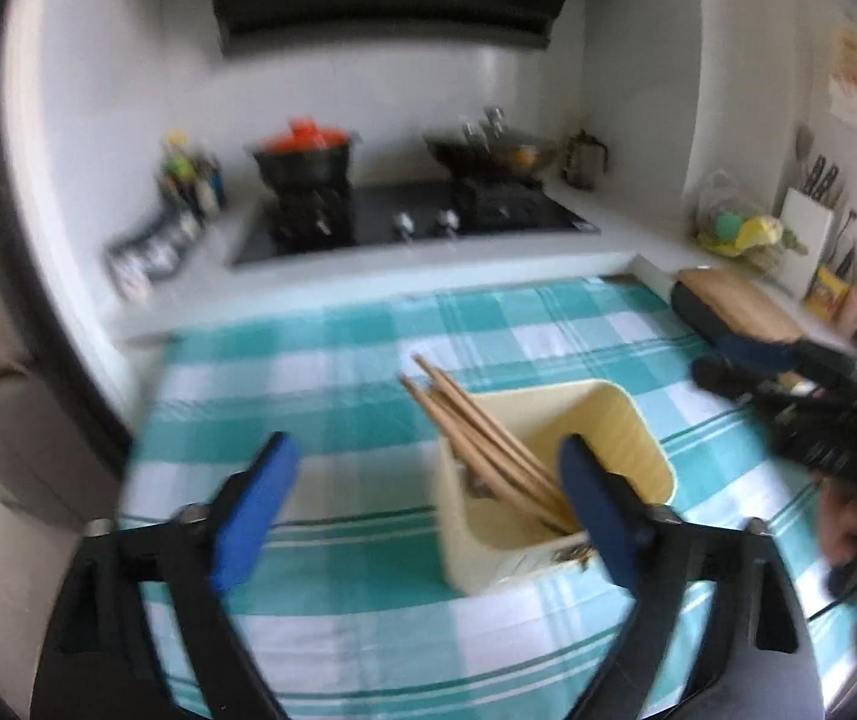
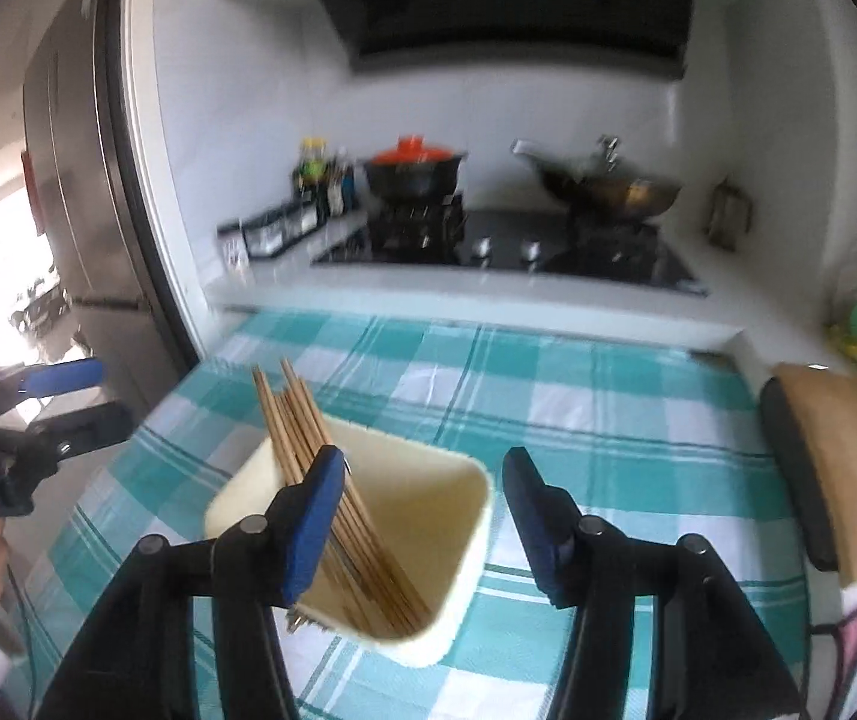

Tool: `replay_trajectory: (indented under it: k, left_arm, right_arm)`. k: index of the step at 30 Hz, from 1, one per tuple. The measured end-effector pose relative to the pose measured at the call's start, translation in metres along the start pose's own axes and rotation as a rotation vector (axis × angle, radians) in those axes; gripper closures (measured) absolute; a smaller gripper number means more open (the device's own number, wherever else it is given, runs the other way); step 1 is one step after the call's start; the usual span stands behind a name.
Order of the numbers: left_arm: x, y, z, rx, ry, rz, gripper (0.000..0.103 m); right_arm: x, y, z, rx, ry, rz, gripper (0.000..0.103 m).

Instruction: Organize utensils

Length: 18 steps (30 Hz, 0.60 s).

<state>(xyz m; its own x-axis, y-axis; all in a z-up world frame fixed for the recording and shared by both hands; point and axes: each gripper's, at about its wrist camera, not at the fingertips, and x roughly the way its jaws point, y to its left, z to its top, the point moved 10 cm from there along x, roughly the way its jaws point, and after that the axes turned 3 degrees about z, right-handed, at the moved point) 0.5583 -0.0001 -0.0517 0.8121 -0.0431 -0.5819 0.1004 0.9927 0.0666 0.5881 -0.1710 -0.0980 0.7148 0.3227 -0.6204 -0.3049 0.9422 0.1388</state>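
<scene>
Checked teal cloth covers the counter, where the left gripper and right gripper are held spread and empty above a cream holder whose chopsticks, leaned leftward by the right gripper's left finger, could be knocked and the holder tipped.

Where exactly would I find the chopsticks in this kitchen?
In front of the black stove lies a teal-and-white checked cloth. On it stands a cream, square-mouthed holder, and the wooden chopsticks lean as a bundle out of its left corner, the only thin sticks on the cloth.
</scene>
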Motion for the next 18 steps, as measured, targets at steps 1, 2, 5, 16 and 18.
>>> replay_trajectory:
  k: [1,2,5,16,18]
  left_arm:
    - [-0.015,0.001,0.001,0.014,-0.038,0.037,0.0]
    - [-0.033,0.0,0.001,0.029,-0.08,0.074,0.0]
    - [-0.074,-0.01,-0.008,0.038,-0.133,0.128,0.0]
    - [-0.144,-0.029,-0.071,-0.101,-0.109,0.106,0.0]
    - [-0.151,-0.029,-0.077,-0.093,-0.12,0.136,0.0]
  right_arm:
    - [-0.01,0.001,0.002,0.007,-0.016,-0.003,0.044]
    - [-0.025,0.002,0.004,0.018,-0.041,-0.012,0.038]
    - [-0.066,0.012,0.003,0.035,-0.097,-0.029,0.023]
    - [-0.18,0.054,-0.052,0.014,-0.195,-0.085,0.012]
    - [-0.188,0.06,-0.064,0.009,-0.189,-0.11,0.012]
